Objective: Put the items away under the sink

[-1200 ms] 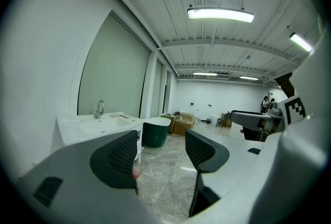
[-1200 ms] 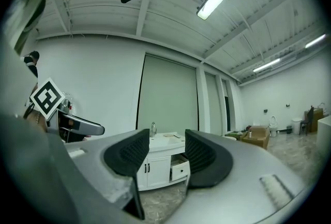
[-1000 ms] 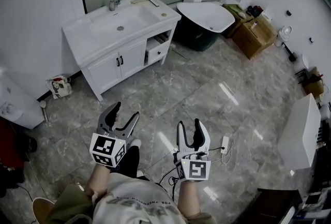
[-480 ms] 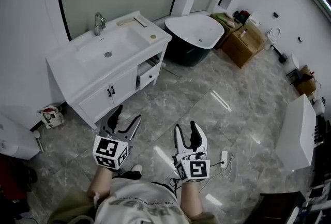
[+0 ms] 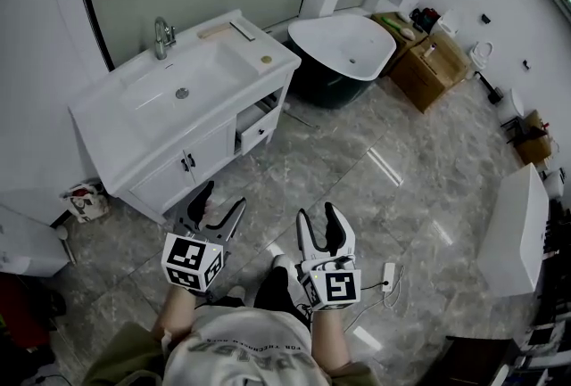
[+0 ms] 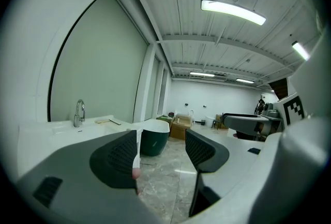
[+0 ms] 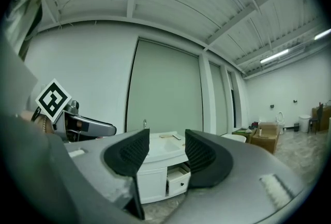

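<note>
Approach seems the step in hand. Head view: left hand-held gripper point(image 5: 219, 201) and right hand-held gripper point(image 5: 319, 219), jaws apart and empty, are well apart from the sink vanity point(image 5: 116, 130). Small items point(image 5: 223, 29) lie on its surface, and the cabinet doors point(image 5: 192, 166) are closed. Left gripper view: bare floor point(image 6: 161, 187), bathtub point(image 6: 155, 143) beyond. Right gripper view: vanity ahead. Next, I think, a door must be opened, minding the protruding drawer point(image 7: 179, 181).

Illumination is bright and even, supplied by ceiling tube lights point(image 6: 232, 12). The glossy floor point(image 5: 419, 152) shows streak reflections; the white sink counter point(image 5: 111, 130) is near overexposed. Shadows are soft. Both gripper views exhibit fisheye curvature and black corners.
</note>
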Demonstrator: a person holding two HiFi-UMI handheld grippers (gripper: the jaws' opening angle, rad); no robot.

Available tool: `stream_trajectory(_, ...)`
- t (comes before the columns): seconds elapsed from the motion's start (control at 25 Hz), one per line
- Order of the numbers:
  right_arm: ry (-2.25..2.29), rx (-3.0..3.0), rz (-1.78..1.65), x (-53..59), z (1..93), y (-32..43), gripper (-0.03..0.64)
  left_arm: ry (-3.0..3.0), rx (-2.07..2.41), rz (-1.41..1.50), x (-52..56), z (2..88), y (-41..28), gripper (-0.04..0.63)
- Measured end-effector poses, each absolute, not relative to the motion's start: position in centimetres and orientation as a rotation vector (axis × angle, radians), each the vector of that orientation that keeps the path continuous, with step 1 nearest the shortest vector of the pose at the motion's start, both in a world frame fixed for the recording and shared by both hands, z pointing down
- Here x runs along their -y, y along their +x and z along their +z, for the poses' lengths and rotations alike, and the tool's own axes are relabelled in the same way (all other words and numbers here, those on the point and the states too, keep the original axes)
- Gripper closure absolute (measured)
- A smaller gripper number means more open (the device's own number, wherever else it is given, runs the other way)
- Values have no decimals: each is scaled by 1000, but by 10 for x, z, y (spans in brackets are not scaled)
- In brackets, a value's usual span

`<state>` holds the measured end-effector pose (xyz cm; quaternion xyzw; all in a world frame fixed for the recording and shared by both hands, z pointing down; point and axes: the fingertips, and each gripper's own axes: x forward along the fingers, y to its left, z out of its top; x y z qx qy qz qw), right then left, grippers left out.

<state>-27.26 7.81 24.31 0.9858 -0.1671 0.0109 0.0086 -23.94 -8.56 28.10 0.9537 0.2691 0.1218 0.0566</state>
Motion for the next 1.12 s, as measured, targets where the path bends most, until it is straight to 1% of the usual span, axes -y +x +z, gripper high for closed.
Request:
stream_trajectory(0.2,3059,593,37,-96,254,-223,411,2909,-754,385,69,291,-196,311)
stream_trajectory(0.4,3061,669,27,-133,256,-157,411,2934,-676,379,35,291,-141,311)
stream_trajectory(0.76,3032,862,-49,-190,233,-38,411,2952,-523,409,-34,294,-41,311)
stream_trajectory(1.12,3056,954,55,-231,261,58,411,2992,-374,514,-50,306,24,311)
